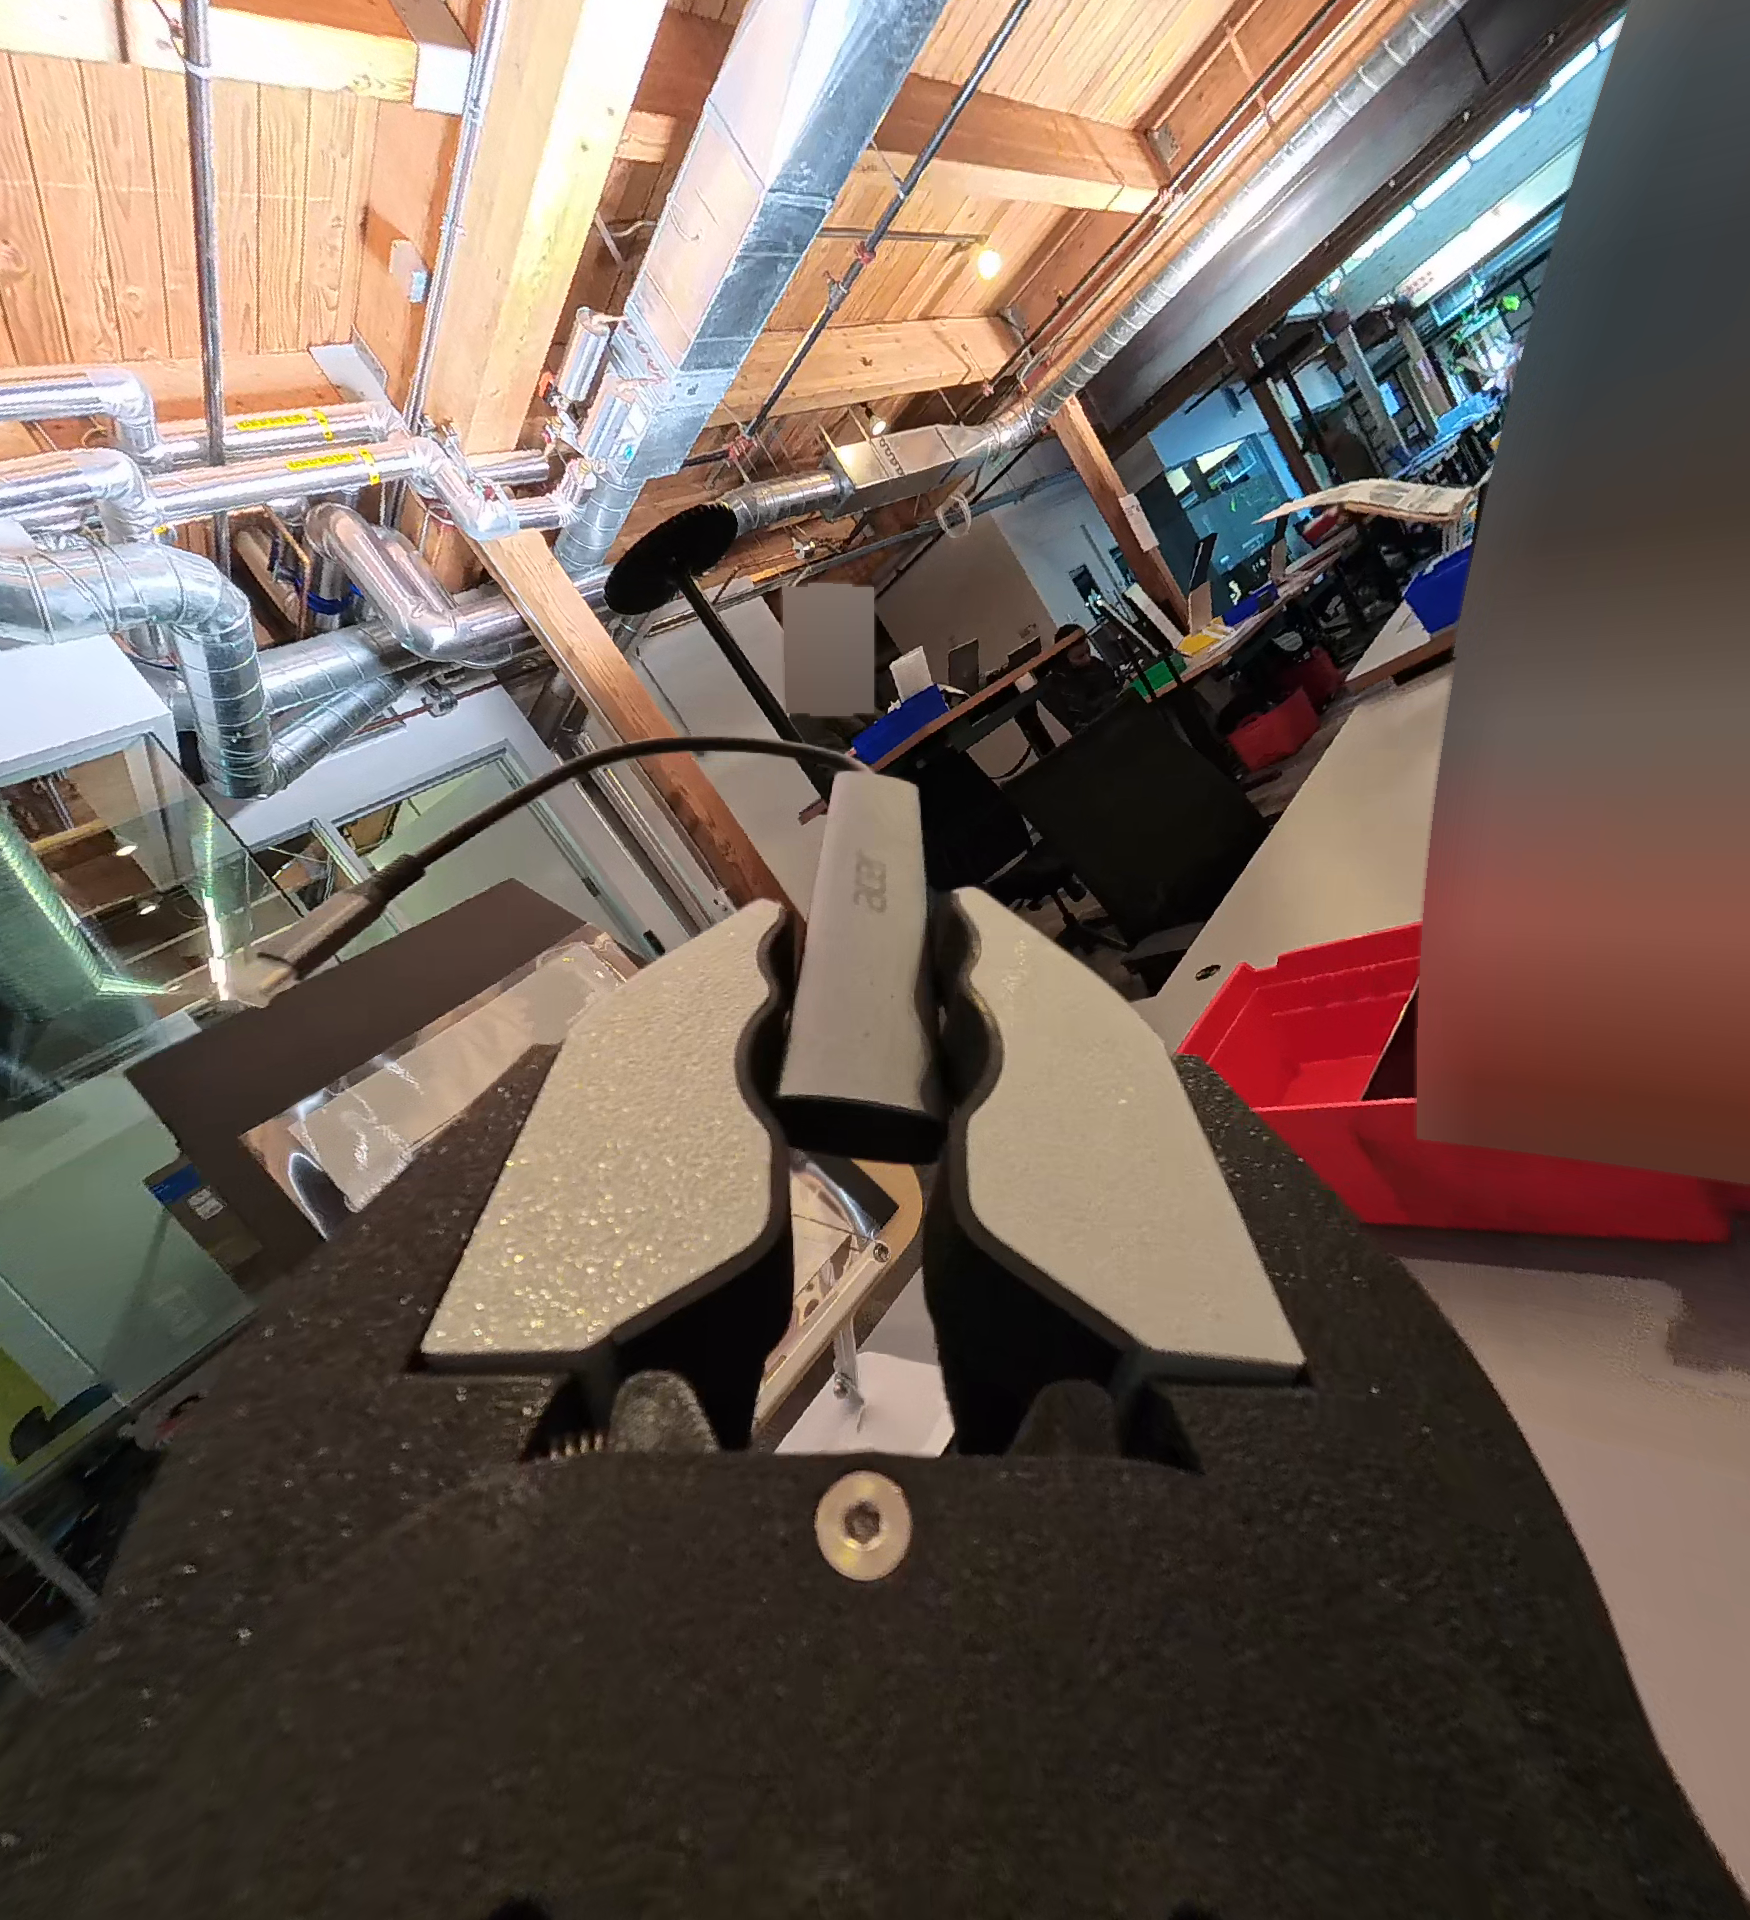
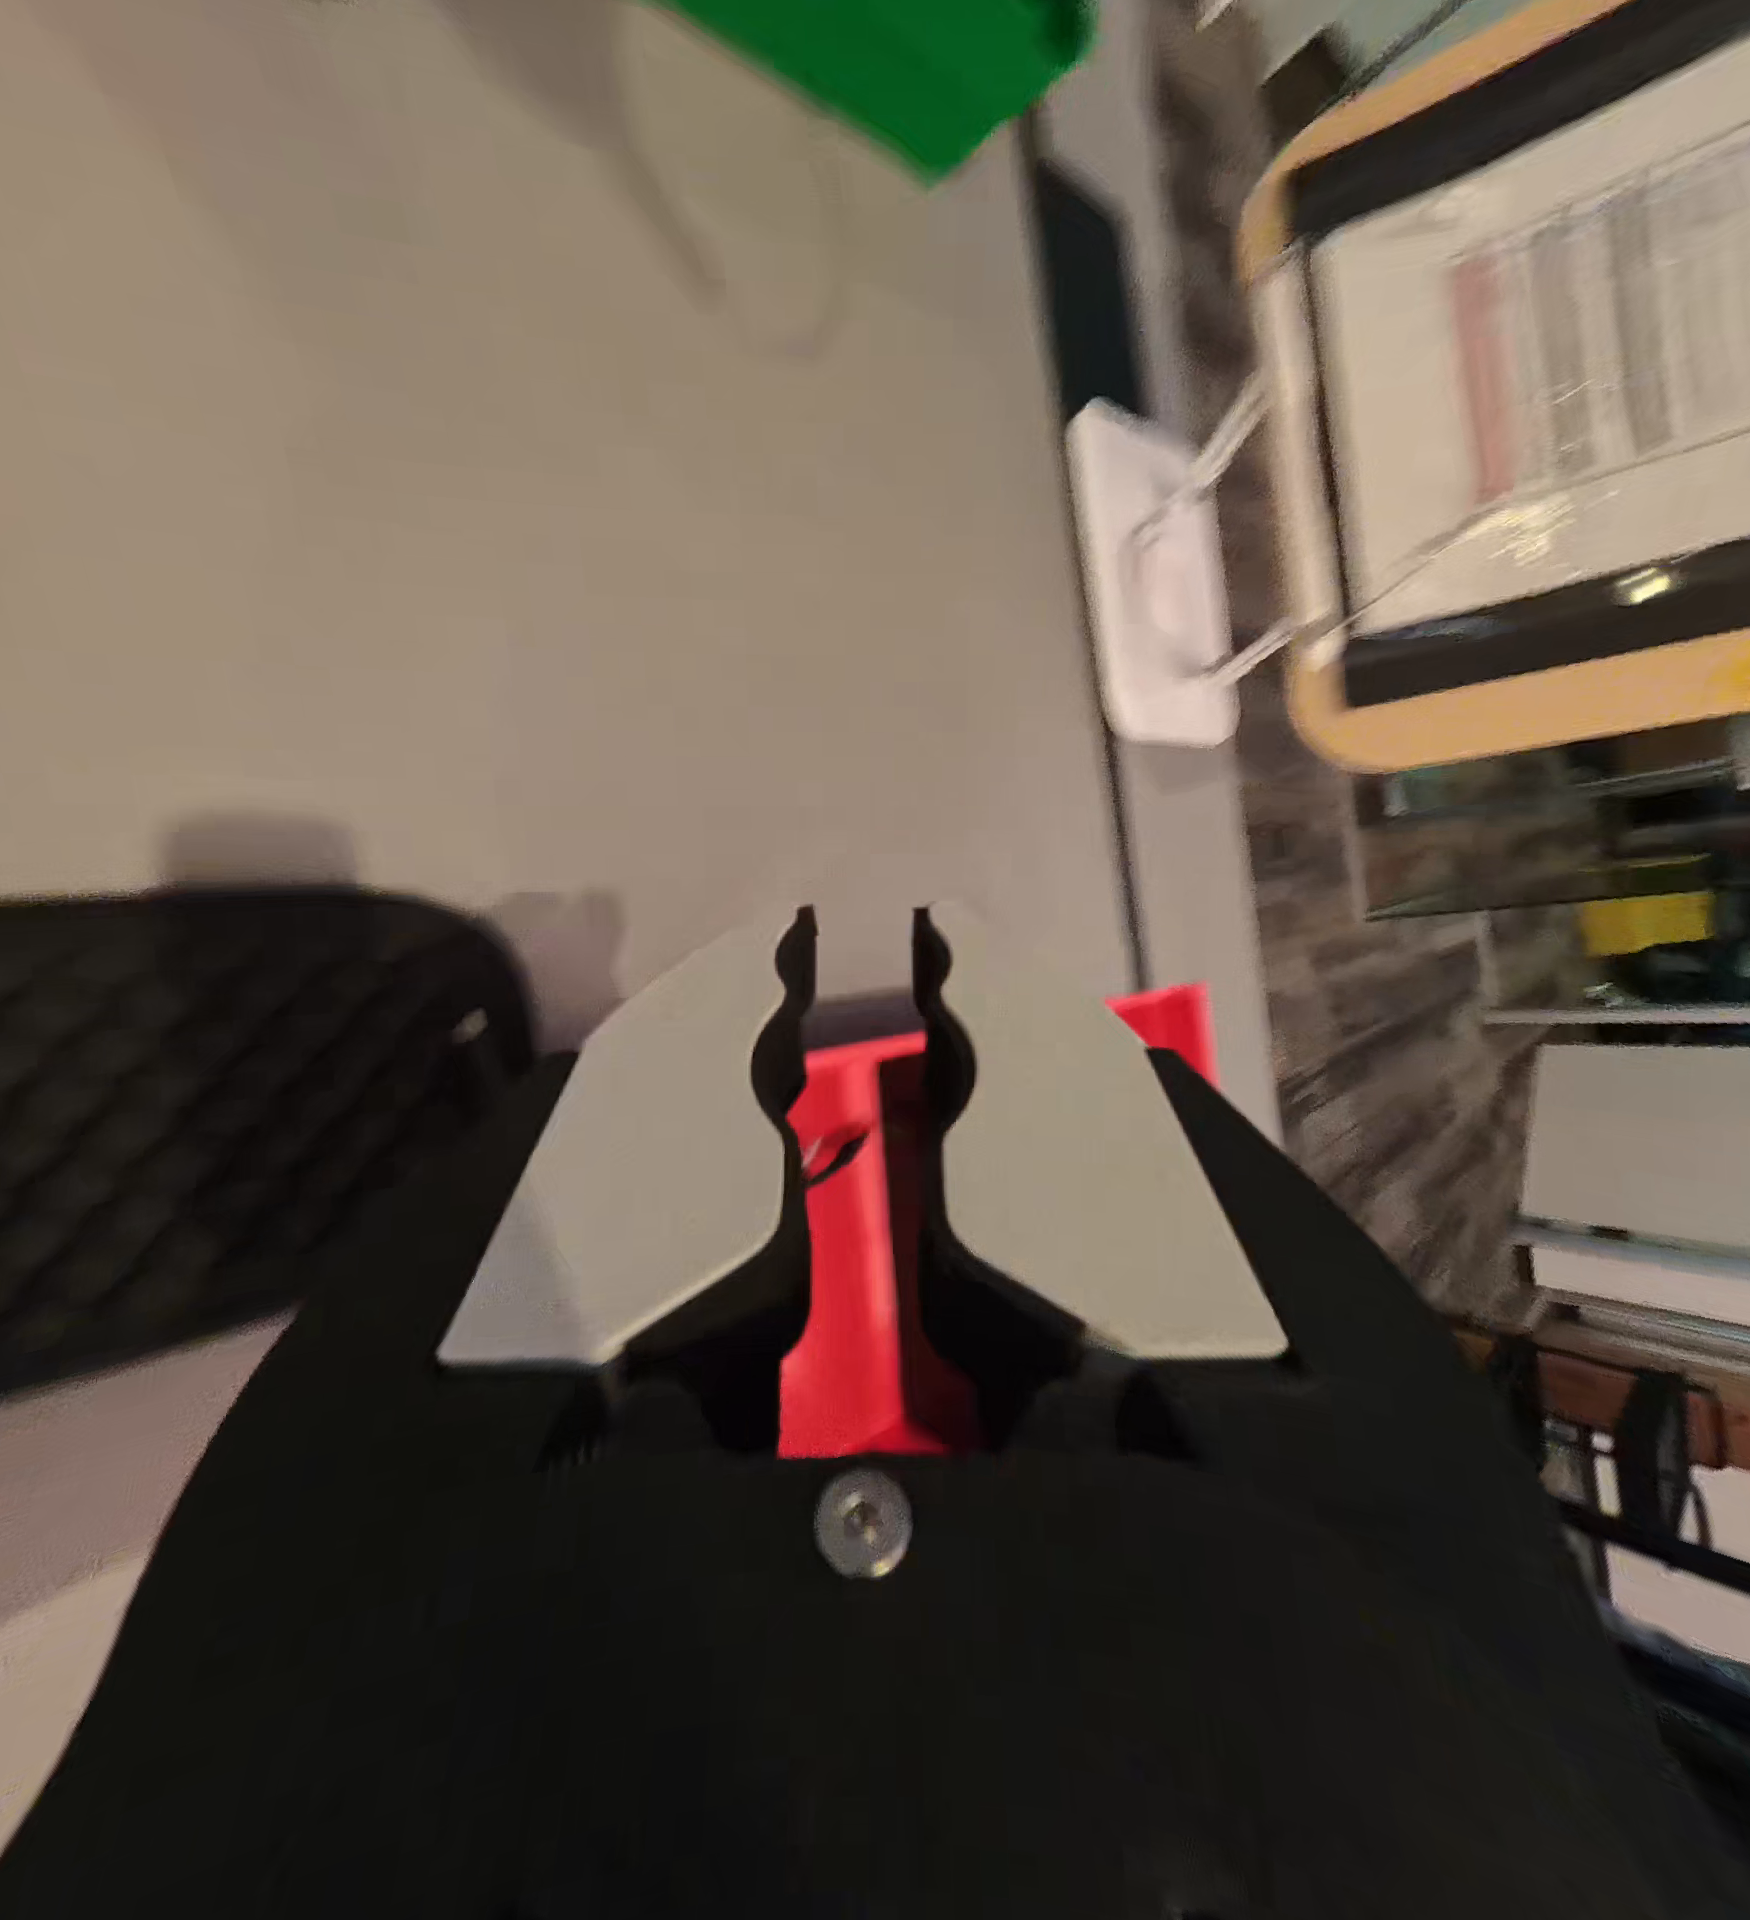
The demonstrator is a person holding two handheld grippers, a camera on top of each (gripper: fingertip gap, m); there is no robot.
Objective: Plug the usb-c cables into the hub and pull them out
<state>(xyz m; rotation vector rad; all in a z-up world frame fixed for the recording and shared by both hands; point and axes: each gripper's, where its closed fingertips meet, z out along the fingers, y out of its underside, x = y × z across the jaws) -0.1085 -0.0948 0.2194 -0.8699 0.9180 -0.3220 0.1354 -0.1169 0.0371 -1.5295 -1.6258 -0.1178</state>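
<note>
The left tool (image 1: 863,997) is gripping the hub (image 1: 866,977), a slim grey bar, between its two fingers (image 1: 642,1122), and is holding it up in the air, tilted so that the view is looking past it toward a wooden ceiling with silver ducts (image 1: 164,582). The hub's near end is sticking out toward the camera between the fingers, and its far end is pointing up and away. From that far end a thin black cable (image 1: 580,769) is arcing over to the left and ending in a grey plug (image 1: 331,930), which is hanging free in the air, not seated in anything. A red bin (image 1: 1307,1060) is sitting on the white counter (image 1: 1328,862) to the right of the tool, near it. The right tool (image 2: 860,920) is standing open with a narrow gap between its fingertips (image 2: 803,925) and is holding nothing. Its view is blurred. It is looking down at a pale counter (image 2: 435,520), with another red bin (image 2: 840,1247) showing through the gap below the fingers, a green block (image 2: 892,73) at the top edge, and a dark mesh thing (image 2: 175,1122) lying at the left. A white holder (image 2: 1151,582) is sitting at the counter's right edge. Neither the hub nor any cable is showing in the right view.
</note>
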